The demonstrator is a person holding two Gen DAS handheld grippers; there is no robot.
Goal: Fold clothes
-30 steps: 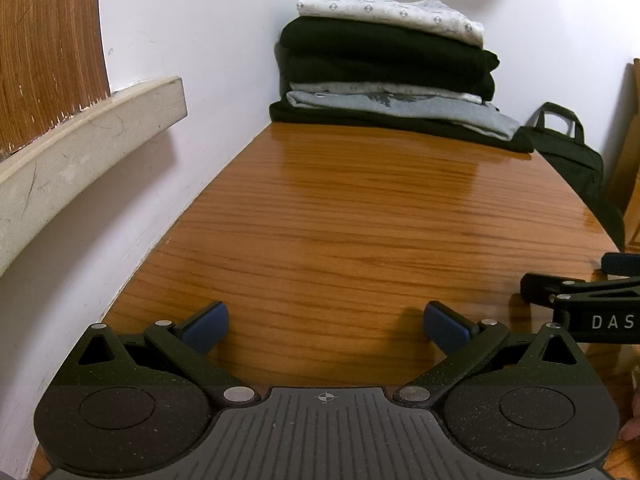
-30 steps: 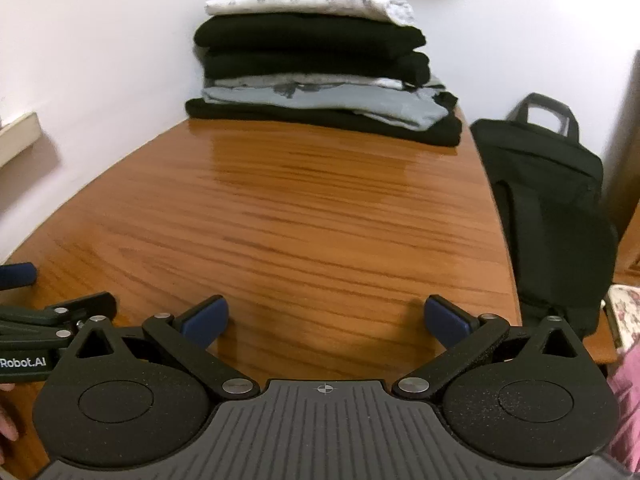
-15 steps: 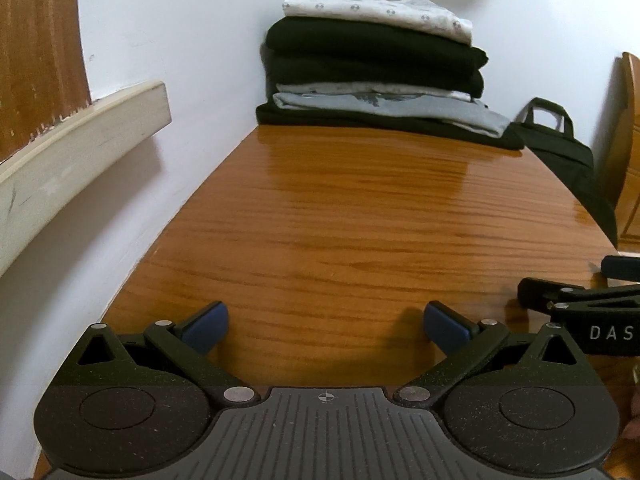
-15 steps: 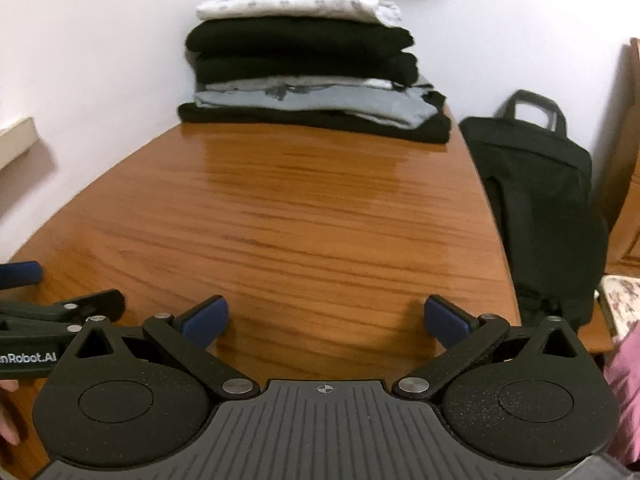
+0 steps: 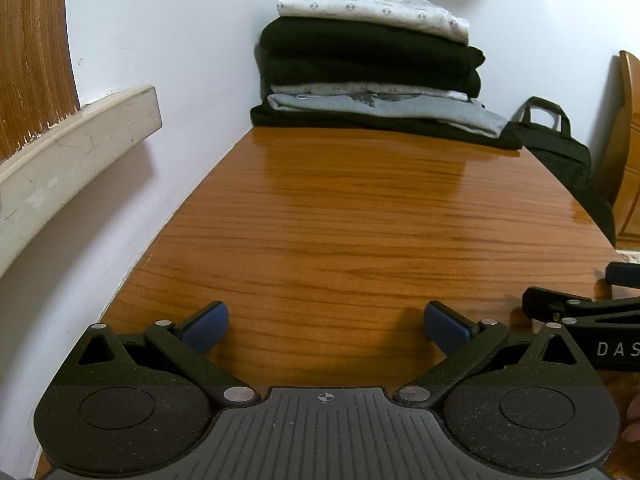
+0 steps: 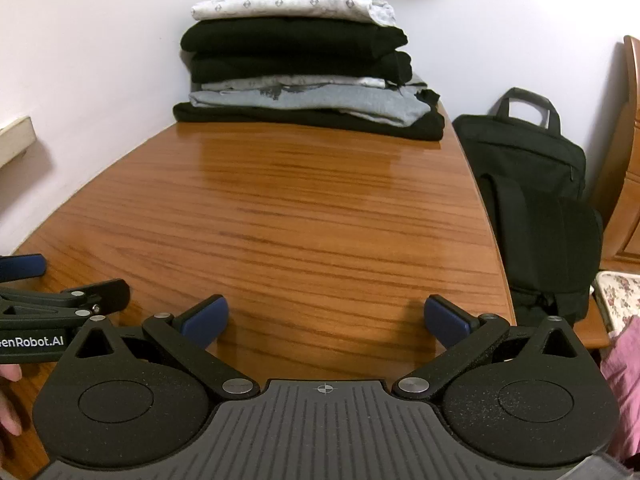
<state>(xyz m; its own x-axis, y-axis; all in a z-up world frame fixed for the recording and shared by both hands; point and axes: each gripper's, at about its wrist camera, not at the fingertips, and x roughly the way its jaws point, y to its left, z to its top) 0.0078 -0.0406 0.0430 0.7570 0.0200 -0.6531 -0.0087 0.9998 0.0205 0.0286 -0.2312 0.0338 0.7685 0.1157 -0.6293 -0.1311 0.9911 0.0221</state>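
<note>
You hold both black two-finger grippers, left gripper (image 5: 326, 326) and right gripper (image 6: 326, 320), wide open and empty at the glossy wooden table's (image 6: 320, 220) near edge; the stack of folded clothes (image 6: 304, 60) sits in its far corner, probably finished.

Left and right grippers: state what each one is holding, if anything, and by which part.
Nothing is held. The left gripper and right gripper are both open over the bare table.

Bare counter (image 6: 320, 208) lies open ahead to 12 o'clock, where a stack of folded clothes (image 6: 304, 64) blocks the far end; wall (image 5: 180, 60) hems 9 o'clock, a black bag (image 6: 536, 200) stands at 2 o'clock.
</note>
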